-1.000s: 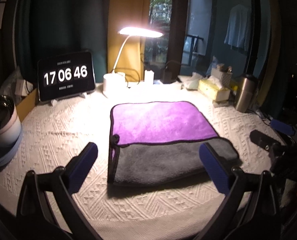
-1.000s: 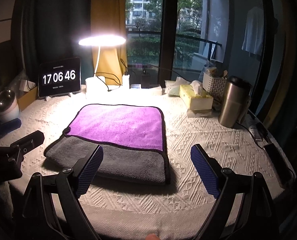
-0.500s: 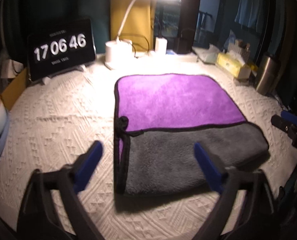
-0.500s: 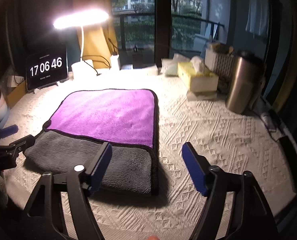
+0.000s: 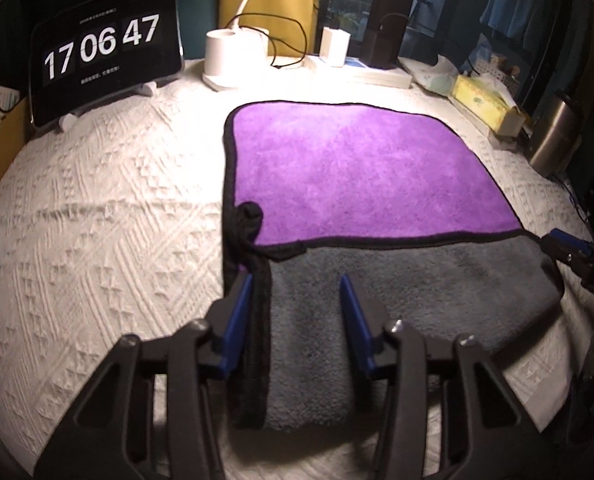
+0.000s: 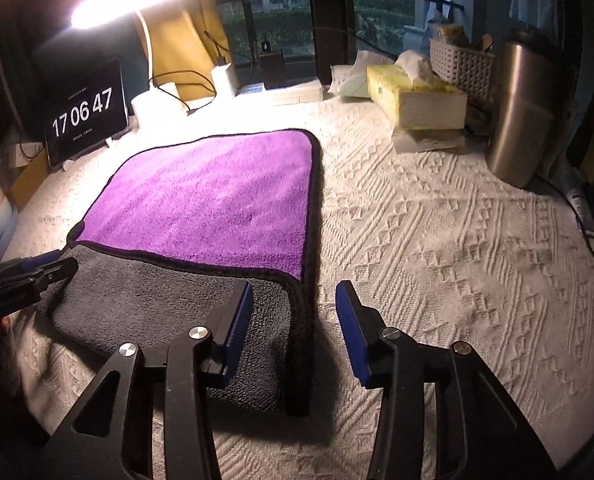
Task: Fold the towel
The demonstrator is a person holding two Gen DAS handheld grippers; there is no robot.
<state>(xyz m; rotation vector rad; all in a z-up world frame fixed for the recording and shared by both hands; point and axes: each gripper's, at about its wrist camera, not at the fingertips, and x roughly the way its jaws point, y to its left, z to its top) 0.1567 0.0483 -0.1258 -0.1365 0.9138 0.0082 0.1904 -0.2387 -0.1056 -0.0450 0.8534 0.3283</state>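
A towel, purple on top (image 5: 357, 168) with a grey underside and black hem, lies folded on the white textured cloth; the grey layer sticks out at the near side (image 5: 397, 320). My left gripper (image 5: 295, 320) is open, its blue pads straddling the towel's near left corner. My right gripper (image 6: 293, 326) is open, straddling the near right corner of the towel (image 6: 217, 200). The right gripper shows at the right edge of the left wrist view (image 5: 577, 256); the left gripper shows at the left edge of the right wrist view (image 6: 25, 276).
A clock tablet (image 5: 105, 52) and white lamp base (image 5: 233, 56) stand at the back left. A yellow tissue box (image 6: 413, 96), white basket (image 6: 461, 64) and steel tumbler (image 6: 525, 108) stand at the back right. Cables run along the back.
Both grippers have moved forward and down to the towel's near corners, and their jaws have narrowed. The towel has not moved.
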